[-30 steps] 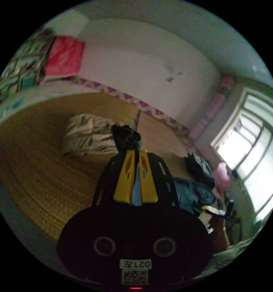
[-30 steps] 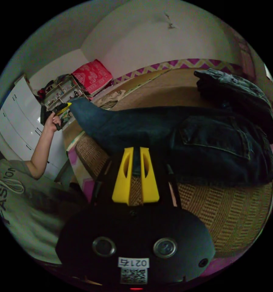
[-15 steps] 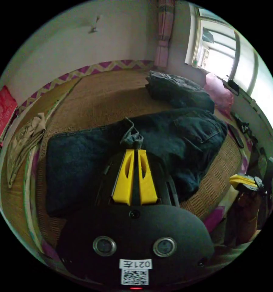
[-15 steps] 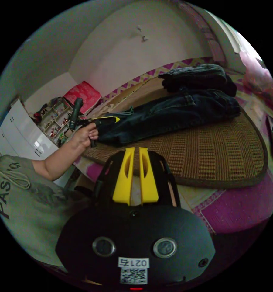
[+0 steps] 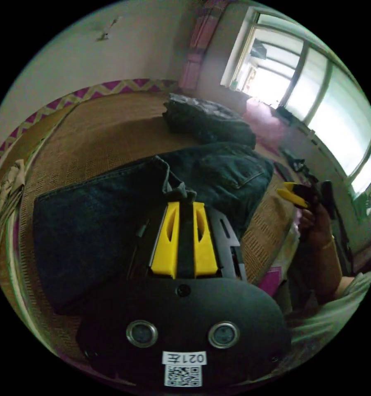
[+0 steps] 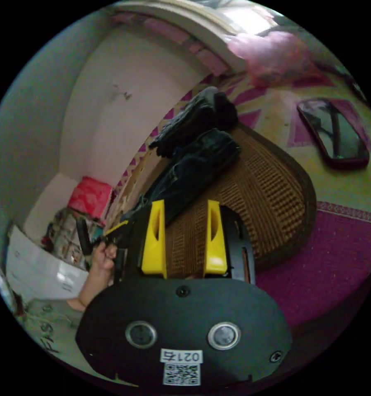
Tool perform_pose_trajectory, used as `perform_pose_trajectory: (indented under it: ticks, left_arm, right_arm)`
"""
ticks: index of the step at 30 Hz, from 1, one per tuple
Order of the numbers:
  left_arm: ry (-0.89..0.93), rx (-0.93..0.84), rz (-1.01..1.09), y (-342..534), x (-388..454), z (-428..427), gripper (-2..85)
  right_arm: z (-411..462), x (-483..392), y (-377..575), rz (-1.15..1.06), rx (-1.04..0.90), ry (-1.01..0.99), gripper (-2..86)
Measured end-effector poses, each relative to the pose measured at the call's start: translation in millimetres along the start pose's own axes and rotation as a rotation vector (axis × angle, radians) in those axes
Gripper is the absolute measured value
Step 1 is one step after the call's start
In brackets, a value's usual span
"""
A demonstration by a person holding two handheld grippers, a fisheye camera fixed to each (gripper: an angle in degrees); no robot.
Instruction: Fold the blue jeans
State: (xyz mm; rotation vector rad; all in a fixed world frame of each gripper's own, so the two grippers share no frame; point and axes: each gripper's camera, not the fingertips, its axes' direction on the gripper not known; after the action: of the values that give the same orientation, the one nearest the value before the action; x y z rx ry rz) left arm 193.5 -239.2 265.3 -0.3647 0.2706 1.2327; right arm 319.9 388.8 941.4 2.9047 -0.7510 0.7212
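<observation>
The dark blue jeans [image 5: 111, 214] lie on a woven mat [image 5: 90, 136], with the leg end doubled back toward the waist. My left gripper [image 5: 184, 205] is shut on a bunched hem of the jeans, low over the folded cloth. In the right gripper view the jeans [image 6: 193, 169] stretch away along the mat [image 6: 268, 194]. My right gripper [image 6: 184, 205] stands open over the mat's near part with nothing between its jaws. The left gripper [image 6: 116, 228] appears there in a hand at the jeans' near end. The right gripper [image 5: 291, 194] shows beyond the jeans' waist.
A folded dark garment [image 5: 210, 119] lies behind the jeans, also the dark garment [image 6: 195, 115]. A dark flat device [image 6: 334, 132] and a pink bag [image 6: 276, 53] rest on the patterned cover. Purple bedding [image 6: 329, 255] borders the mat. A window [image 5: 317, 99] is on the right.
The right gripper has opened and drawn back from the jeans toward the mat's edge. The left gripper brought the held hem down from high up onto the jeans.
</observation>
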Motion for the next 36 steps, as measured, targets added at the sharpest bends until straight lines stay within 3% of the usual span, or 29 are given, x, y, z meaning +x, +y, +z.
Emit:
perform_pose_trajectory:
  ticks: [4,10,13,17,20,22,25,28,31,36]
  left_arm:
    - [0.219,0.189,0.052,21,-22,-37,4.3]
    - [0.212,0.247,-0.006,51,-64,-87,-0.1]
    - [0.145,0.213,-0.039,69,-86,-109,-0.8]
    - [0.023,0.154,-0.092,88,-110,-130,-0.9]
    - [-0.117,0.127,-0.150,102,-127,-148,-1.0]
    - [-0.252,0.105,-0.267,112,-142,-160,-1.0]
    - [-0.357,0.077,-0.350,122,-159,-174,-1.0]
    - [-0.356,0.048,-0.365,132,-176,-187,-1.0]
    - [-0.332,0.037,-0.394,141,-196,-203,-1.0]
    - [-0.299,0.045,-0.425,145,-225,-231,-0.9]
  right_arm:
    - [15,54,-41,0.207,0.082,-0.094,13.6]
    - [56,91,-60,0.378,0.145,-0.178,7.2]
    - [60,69,-50,0.377,0.186,-0.180,4.6]
    - [54,-75,-49,-0.010,0.229,-0.066,4.0]
    - [97,-250,-11,-0.446,0.183,0.053,4.3]
    - [163,-371,51,-0.742,0.104,0.131,4.3]
    - [271,-474,157,-1.041,-0.001,0.186,4.2]
    - [394,-514,267,-1.238,-0.147,0.237,4.1]
    - [515,-486,346,-1.281,-0.392,0.292,4.0]
    - [515,-479,374,-1.229,-0.274,0.285,3.9]
